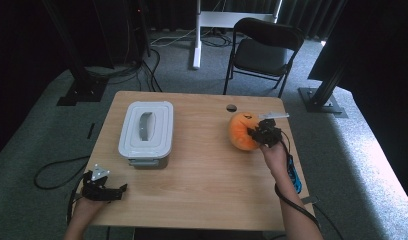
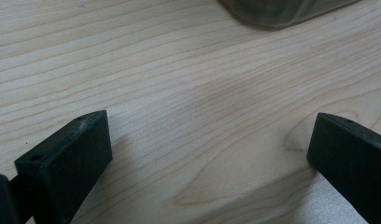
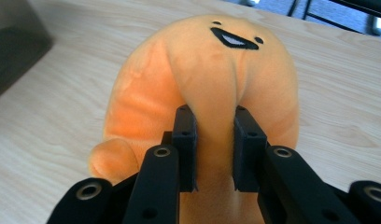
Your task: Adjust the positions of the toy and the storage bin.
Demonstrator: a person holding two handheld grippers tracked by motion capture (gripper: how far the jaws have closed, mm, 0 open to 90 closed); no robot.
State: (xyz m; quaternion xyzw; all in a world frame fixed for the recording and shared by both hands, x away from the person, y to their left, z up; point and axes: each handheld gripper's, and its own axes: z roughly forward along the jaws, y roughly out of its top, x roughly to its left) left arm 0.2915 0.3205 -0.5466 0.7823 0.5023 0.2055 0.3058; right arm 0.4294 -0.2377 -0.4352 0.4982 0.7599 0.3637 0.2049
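The soft toy point(image 3: 202, 88) is a rounded orange plush with a black smiling mouth and two small dot eyes on its upper side. It sits on the right part of the bench point(image 1: 202, 185), near the far edge, a fold of its fabric pinched up.

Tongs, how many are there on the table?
2. The left tongs rest open at the table's near left corner. The right tongs pinch the orange plush toy at the far right.
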